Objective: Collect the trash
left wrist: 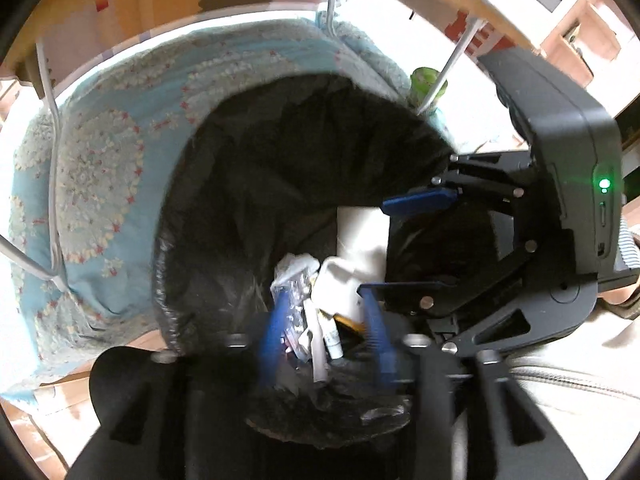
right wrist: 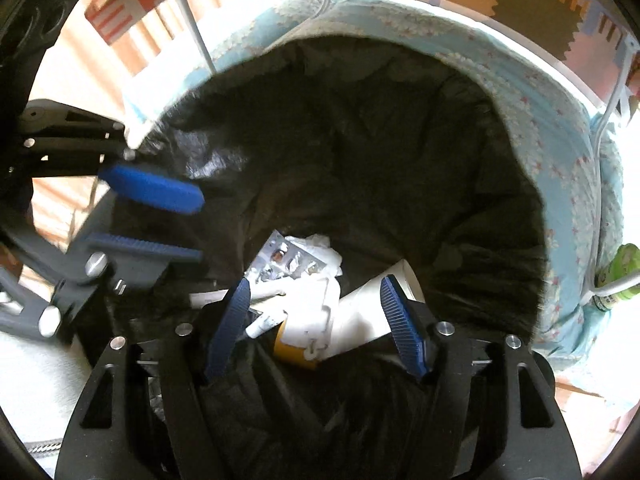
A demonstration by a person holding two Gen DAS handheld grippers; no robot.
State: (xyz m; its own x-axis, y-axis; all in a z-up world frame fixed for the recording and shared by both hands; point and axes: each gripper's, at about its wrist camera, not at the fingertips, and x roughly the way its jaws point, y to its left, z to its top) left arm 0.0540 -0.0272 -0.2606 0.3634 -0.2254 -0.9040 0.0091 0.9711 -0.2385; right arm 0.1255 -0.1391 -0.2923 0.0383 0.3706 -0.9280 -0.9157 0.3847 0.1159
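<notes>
Trash is lying at the bottom of the black trash bag (right wrist: pixel 360 140), whose mouth is gaping wide beneath both tools. Sitting in the heap are a white paper cup (right wrist: pixel 372 308), a crumpled tissue (right wrist: pixel 320 252), a foil blister pack (right wrist: pixel 280 260), a small white tube (left wrist: pixel 334 344) and something yellow (right wrist: pixel 294 346).

Both tongs are pointing steeply down into the opening. The left tongs (left wrist: pixel 326 334) are standing open with nothing pressed between the blue pads, the litter merely showing through the gap. The right tongs (right wrist: pixel 316 324) are likewise spread, gripping nothing.

Judging by this, the gathering looks largely done: several pieces are already bagged and neither tool is carrying anything. What seems left is closing or lifting the bag, though whether more litter is waiting elsewhere cannot be told. A floral blue quilt (left wrist: pixel 100 168) is lying behind the bag, and a green bottle (right wrist: pixel 620 276) is standing beside it, well outside the bag.
</notes>
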